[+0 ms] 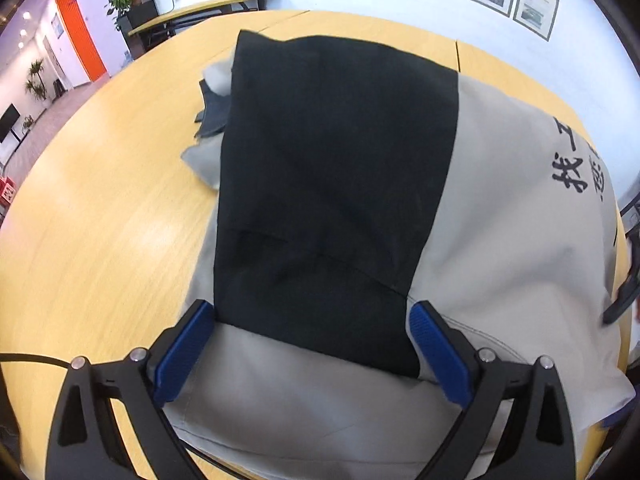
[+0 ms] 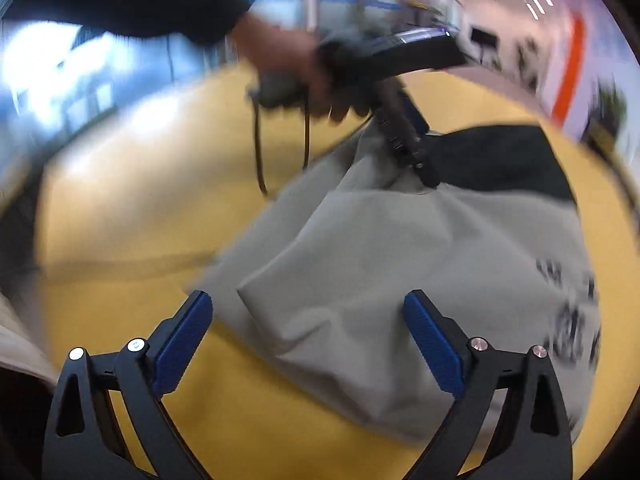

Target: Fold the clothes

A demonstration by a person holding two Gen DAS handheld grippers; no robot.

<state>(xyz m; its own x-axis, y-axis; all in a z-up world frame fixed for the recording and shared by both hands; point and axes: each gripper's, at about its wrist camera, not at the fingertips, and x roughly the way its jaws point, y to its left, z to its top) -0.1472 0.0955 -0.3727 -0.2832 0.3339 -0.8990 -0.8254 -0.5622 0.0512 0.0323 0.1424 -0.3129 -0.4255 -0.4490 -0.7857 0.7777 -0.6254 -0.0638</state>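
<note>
Both the left gripper (image 1: 312, 316) and right gripper (image 2: 308, 308) are hovering wide open, gripping nothing. The grey-and-black jacket (image 1: 500, 220) is lying partly folded on the wooden table (image 1: 100, 200); further folds seem to be remaining.

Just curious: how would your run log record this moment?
left gripper: open over shirt | right gripper: open, empty | table

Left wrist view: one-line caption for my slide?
Open left claw over a grey-and-black garment lying on a yellow wooden table.
</note>
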